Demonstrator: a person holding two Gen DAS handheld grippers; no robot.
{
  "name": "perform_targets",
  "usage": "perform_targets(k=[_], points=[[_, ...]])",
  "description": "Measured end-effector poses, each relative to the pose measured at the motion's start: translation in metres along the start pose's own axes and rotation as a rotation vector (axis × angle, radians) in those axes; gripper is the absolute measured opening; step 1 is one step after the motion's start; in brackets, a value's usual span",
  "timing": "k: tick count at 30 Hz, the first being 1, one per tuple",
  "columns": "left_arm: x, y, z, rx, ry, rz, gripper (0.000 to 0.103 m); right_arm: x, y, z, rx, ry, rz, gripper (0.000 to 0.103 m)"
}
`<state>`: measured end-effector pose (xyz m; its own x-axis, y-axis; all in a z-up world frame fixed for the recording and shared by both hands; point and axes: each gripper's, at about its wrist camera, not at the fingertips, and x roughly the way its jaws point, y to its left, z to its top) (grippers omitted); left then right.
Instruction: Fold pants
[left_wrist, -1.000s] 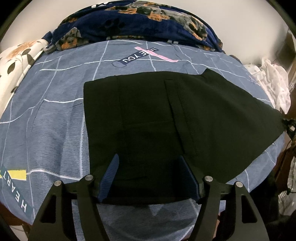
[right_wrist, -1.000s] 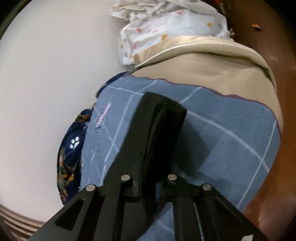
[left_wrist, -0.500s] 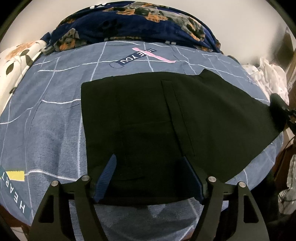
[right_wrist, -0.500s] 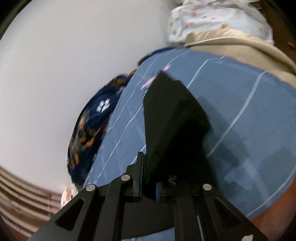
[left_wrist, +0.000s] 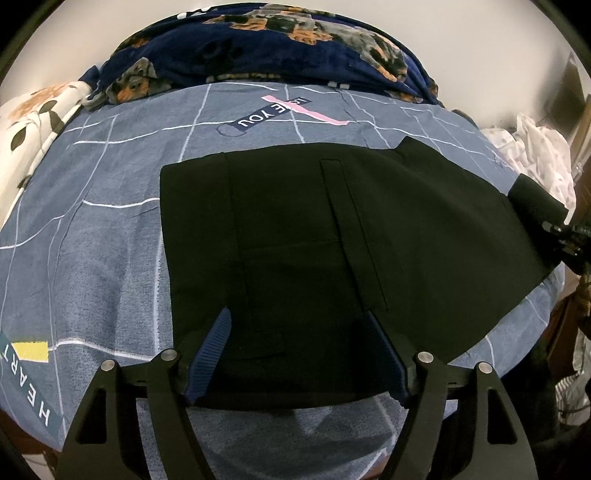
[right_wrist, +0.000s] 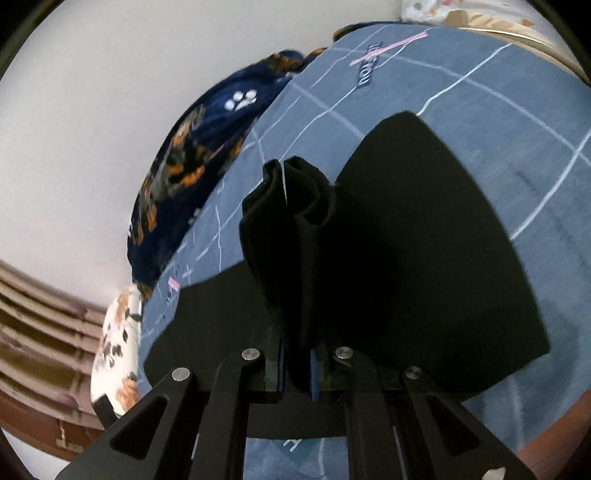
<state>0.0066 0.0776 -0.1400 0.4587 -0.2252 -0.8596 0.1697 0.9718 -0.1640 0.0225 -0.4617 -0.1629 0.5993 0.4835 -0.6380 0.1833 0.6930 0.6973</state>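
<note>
Black pants (left_wrist: 332, 236) lie spread flat on a blue checked bed sheet (left_wrist: 110, 229). My left gripper (left_wrist: 301, 350) is open, hovering over the near edge of the pants with a blue-padded finger on each side. My right gripper (right_wrist: 295, 363) is shut on a bunched end of the pants (right_wrist: 295, 229) and lifts it off the sheet; the rest of the pants (right_wrist: 424, 236) spreads beyond it. The right gripper also shows at the right edge of the left wrist view (left_wrist: 565, 236), holding that raised end.
A navy dog-print blanket (left_wrist: 266, 48) is heaped at the far side of the bed. A floral pillow (left_wrist: 33, 118) lies at the far left. White clothes (left_wrist: 535, 155) are piled at the right. A white wall stands behind.
My right gripper has lifted the pants' end and swung it over toward the middle of the bed. The left gripper has barely moved and stays open.
</note>
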Motion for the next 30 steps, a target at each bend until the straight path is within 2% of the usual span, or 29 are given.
perform_targets(k=[7, 17, 30], points=[[0.000, 0.000, 0.000, 0.003, 0.000, 0.002, 0.076, 0.013, 0.012, -0.019, -0.044, 0.043, -0.009, 0.010], [-0.001, -0.003, -0.001, 0.006, -0.002, 0.000, 0.077, 0.020, 0.022, -0.029, -0.091, 0.063, -0.038, 0.011], [0.001, -0.003, 0.000, 0.017, -0.003, -0.006, 0.081, 0.032, 0.043, -0.043, -0.204, 0.099, -0.110, 0.013]])
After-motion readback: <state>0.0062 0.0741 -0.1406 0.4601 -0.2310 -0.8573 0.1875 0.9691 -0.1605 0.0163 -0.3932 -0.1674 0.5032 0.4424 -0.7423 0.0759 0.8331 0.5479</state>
